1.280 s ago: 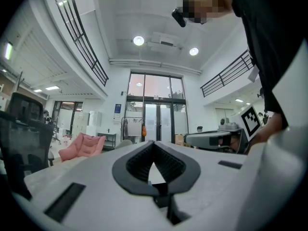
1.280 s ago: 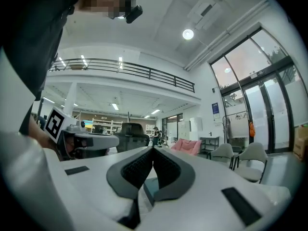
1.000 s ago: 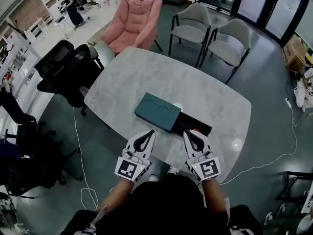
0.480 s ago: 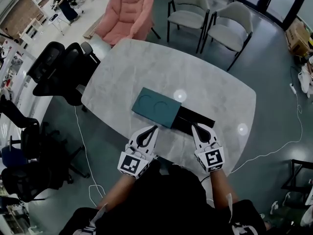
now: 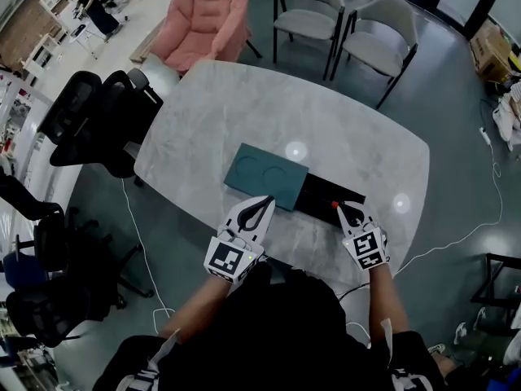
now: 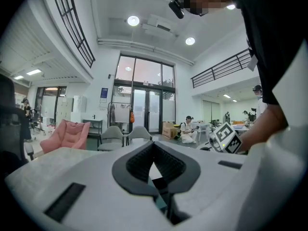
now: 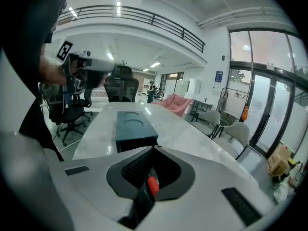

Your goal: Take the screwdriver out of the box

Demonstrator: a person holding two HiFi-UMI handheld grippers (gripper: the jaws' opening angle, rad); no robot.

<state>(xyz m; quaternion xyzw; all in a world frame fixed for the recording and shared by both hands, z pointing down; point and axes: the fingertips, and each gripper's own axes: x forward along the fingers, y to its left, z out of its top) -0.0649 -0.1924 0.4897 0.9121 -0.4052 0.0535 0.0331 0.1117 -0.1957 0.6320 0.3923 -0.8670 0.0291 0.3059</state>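
Observation:
A teal box sleeve [image 5: 265, 172] lies on the marble table [image 5: 342, 137], with its black drawer [image 5: 346, 193] pulled out to the right. A red screwdriver handle [image 5: 334, 205] shows in the drawer, right at the tip of my right gripper [image 5: 342, 208]. In the right gripper view, that gripper [image 7: 154, 149] is shut, and the red handle [image 7: 152, 185] shows through the hollow behind its tips. The teal sleeve [image 7: 133, 127] lies just ahead. My left gripper [image 5: 266, 201] is shut at the sleeve's near edge. In the left gripper view, its tips [image 6: 154, 144] meet.
Two grey chairs [image 5: 342, 23] and a pink armchair [image 5: 207, 15] stand beyond the table's far edge. Black office chairs [image 5: 89, 116] sit at the left. A white cable [image 5: 456, 239] runs over the floor on the right. People are seated in the far background.
Both grippers have moved forward toward the box. The right one dropped down onto the open drawer, and the left one came up to the sleeve's near edge.

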